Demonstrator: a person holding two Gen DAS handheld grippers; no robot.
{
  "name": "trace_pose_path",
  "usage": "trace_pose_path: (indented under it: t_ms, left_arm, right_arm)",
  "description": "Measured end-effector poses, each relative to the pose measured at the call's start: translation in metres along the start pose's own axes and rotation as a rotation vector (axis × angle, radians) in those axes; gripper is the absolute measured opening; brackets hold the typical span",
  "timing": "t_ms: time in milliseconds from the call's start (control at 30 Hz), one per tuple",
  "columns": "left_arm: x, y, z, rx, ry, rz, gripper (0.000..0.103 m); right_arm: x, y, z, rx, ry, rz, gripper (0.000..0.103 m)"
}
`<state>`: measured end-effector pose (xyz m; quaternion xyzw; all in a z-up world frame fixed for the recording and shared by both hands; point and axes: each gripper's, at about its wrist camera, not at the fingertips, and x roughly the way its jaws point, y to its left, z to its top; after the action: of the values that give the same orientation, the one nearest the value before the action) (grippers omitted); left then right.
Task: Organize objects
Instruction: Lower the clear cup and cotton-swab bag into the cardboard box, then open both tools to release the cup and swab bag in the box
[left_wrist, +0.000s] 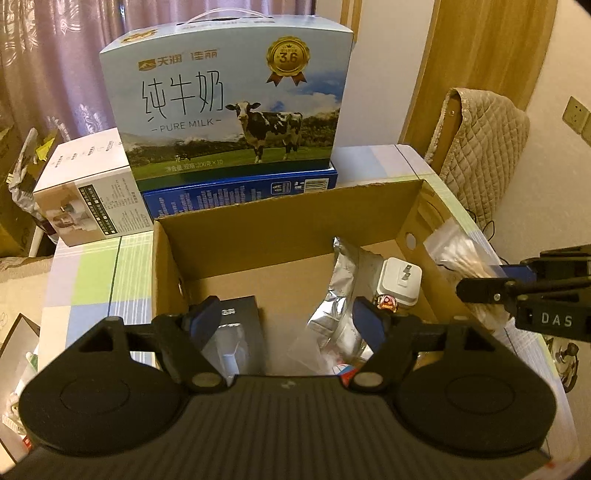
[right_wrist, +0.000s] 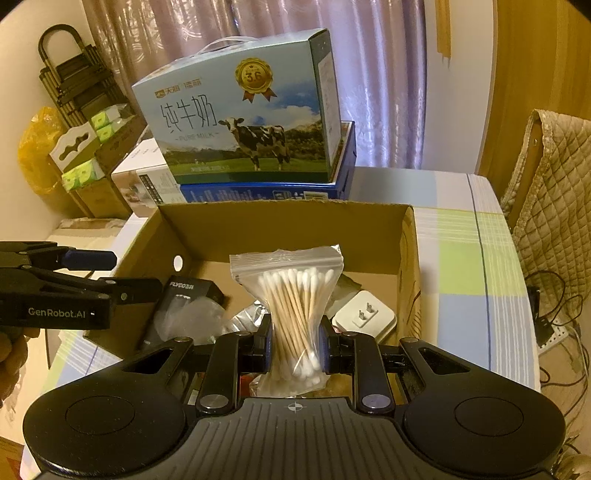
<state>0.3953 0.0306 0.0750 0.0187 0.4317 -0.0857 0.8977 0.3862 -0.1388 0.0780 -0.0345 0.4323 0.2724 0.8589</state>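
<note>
Fingers (right_wrist: 263, 341) of my right gripper (right_wrist: 295, 347) are closed on a clear zip bag of cotton swabs (right_wrist: 291, 314), pinching it at its waist so the bag stands upright above the near part of the open cardboard box (right_wrist: 280, 221). My left gripper (left_wrist: 288, 325) hangs over the same box with its fingers (left_wrist: 205, 321) spread wide and nothing between them. From the left wrist view, the right gripper (left_wrist: 517, 291) enters at the right edge, just outside the box's right wall, with the swab bag (left_wrist: 458, 254) seen beside it. Inside the box: a black FLYCO carton (right_wrist: 184, 306) at the left, a crumpled silver foil pouch (left_wrist: 340, 295) in the middle, and a white plug adapter (right_wrist: 365, 314) with its two prongs facing up at the right. The box rests on a surface (right_wrist: 461, 266) covered by a checked cloth in green, blue and white. Behind the box, a pure milk carton (left_wrist: 229, 107) printed with a cow stands on a flat blue box (left_wrist: 240, 192); a white appliance box (left_wrist: 92, 192) sits to its left.
</note>
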Motion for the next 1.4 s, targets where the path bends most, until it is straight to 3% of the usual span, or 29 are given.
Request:
trace_pose_path:
  t_ms: [467,767,833,900,933,1400]
  left_arm:
    - [-0.007,0.004,-0.019,0.017,0.022,0.018,0.074]
    - [-0.008,0.004,-0.021,0.018,0.024,0.019,0.074]
    - [-0.008,0.004,-0.021,0.020,0.024,0.020,0.074]
    - [-0.008,0.005,-0.022,0.018,0.025,0.018,0.074]
    - [-0.008,0.005,-0.023,0.018,0.025,0.017,0.074]
    - [-0.020,0.001,-0.044,0.008,0.021,0.007,0.075]
  right_arm:
    - [-0.001,0.000,-0.005,0.005,0.010,0.001,0.020]
    - [-0.007,0.001,0.002,0.022,-0.030,0.002,0.020]
    - [-0.007,-0.001,0.005,0.033,-0.053,0.014,0.026]
    - [-0.008,-0.003,0.006,0.040,-0.085,0.016,0.064]
    - [-0.009,-0.004,0.006,0.046,-0.096,0.019,0.068]
    - [-0.024,-0.017,-0.011,0.107,-0.082,0.009,0.069]
